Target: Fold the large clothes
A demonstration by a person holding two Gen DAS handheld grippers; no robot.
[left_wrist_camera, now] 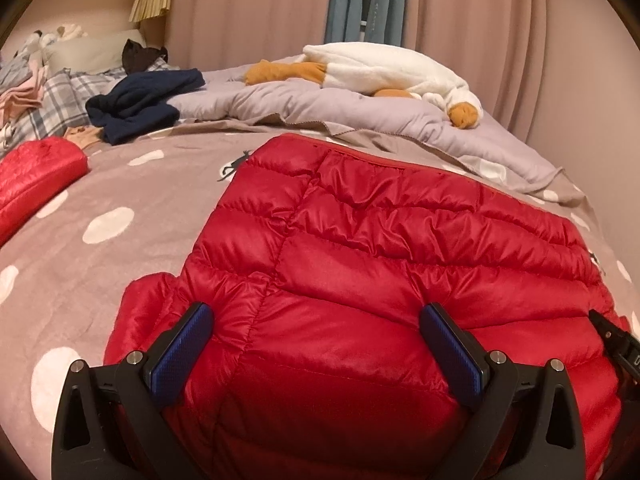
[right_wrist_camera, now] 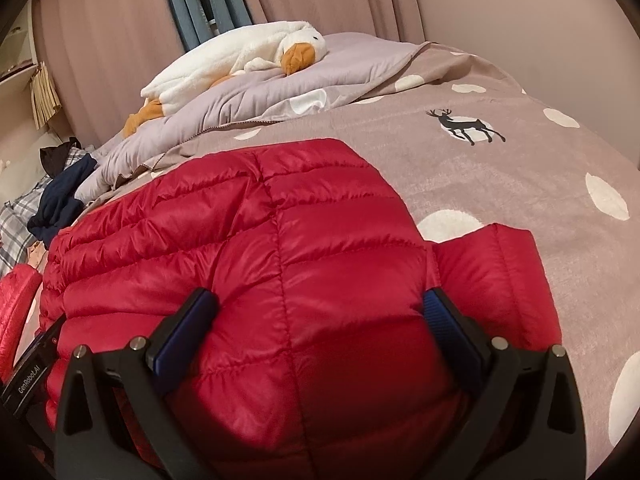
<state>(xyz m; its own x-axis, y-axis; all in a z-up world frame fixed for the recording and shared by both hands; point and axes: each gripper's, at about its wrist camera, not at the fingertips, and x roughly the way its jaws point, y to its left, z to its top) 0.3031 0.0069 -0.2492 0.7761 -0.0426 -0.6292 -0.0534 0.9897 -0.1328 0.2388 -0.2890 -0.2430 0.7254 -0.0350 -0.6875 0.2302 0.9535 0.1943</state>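
Two grippers, left gripper (left_wrist_camera: 316,334) and right gripper (right_wrist_camera: 320,320), hover over the red jacket (left_wrist_camera: 360,248) with fingers (left_wrist_camera: 188,350) spread wide, holding nothing. This jacket lies flat on the spotted bed cover (right_wrist_camera: 500,184), near the lilac quilt (left_wrist_camera: 320,108) carrying a plush goose (right_wrist_camera: 224,60).

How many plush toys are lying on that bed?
1. A white goose with orange feet and beak lies on the lilac quilt at the far side of the bed, by the curtains. Others may hide in the pile of clothes.
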